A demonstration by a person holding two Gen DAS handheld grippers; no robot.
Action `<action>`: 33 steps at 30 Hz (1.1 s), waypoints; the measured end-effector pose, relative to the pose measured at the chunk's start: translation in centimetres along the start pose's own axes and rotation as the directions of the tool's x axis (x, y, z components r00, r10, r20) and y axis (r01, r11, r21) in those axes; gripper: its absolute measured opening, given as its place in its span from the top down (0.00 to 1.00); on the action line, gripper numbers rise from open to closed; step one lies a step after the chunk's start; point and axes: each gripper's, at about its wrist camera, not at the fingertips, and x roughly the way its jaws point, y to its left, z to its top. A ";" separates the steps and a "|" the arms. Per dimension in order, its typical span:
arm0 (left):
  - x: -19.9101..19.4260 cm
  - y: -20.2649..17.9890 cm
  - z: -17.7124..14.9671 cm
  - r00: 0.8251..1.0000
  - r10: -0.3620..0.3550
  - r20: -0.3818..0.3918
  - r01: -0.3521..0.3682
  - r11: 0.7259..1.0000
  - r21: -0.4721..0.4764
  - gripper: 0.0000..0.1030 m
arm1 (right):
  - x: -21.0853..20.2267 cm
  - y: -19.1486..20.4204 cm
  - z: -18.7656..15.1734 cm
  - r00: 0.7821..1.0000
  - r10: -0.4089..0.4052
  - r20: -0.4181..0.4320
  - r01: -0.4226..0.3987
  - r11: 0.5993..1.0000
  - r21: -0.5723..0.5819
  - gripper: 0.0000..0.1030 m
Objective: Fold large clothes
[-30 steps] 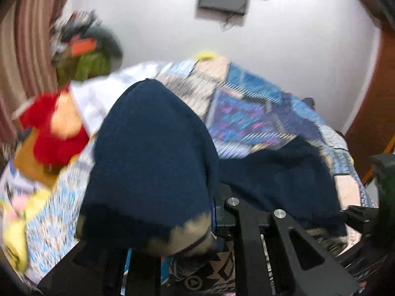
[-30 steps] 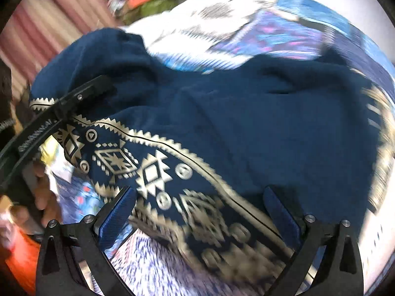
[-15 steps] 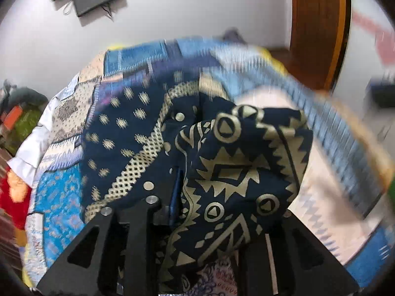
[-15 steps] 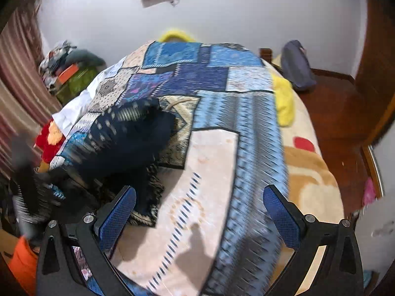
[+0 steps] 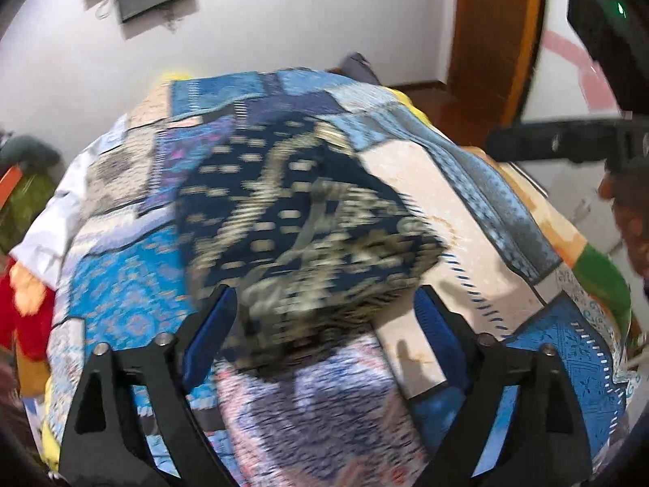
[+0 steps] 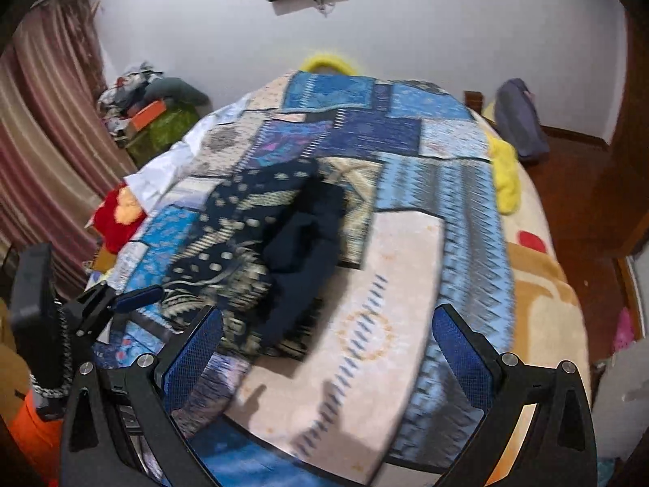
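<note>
Navy gold-patterned garment (image 5: pixel 300 219), crumpled on bedspread (image 5: pixel 426 186)

Both views: even, bright indoor light; source not visible. Soft shadows on bedspread (image 6: pixel 405 268) near its front edge. Heavy motion blur on cloth (image 5: pixel 300 219) in left view; milder in right. Fisheye bending, dark vignette at corners.

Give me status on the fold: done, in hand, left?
Done: the navy patterned garment lies bunched in a rough heap on the patchwork bedspread, with a plain dark flap thrown over its patterned part. In hand: nothing. The left gripper and right gripper are both open and hold no cloth. Left: the heap looks uneven, not a flat neat fold, so it likely needs squaring and another fold.
</note>
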 end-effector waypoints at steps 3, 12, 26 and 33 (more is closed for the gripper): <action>-0.5 3.1 -0.1 0.998 0.060 0.008 -0.059 0.996 -0.060 0.06 | 1.9 2.1 0.7 0.999 0.031 -0.011 -0.032 0.999 -0.020 0.00; 5.0 9.5 -2.8 0.995 -0.030 -0.100 0.003 0.966 -0.259 0.00 | 12.7 5.5 -0.5 0.980 -0.002 -0.199 -0.012 0.997 -0.071 0.00; 6.1 8.6 -5.3 0.993 -0.005 -0.120 -0.015 0.987 -0.161 0.00 | 13.0 -0.7 -3.9 0.965 -0.116 -0.233 0.081 0.984 -0.156 0.00; 2.6 11.5 -5.4 0.979 0.166 -0.120 -0.178 0.979 -0.097 0.00 | 8.6 -0.7 -2.8 0.932 -0.342 -0.123 0.299 0.913 -0.278 0.01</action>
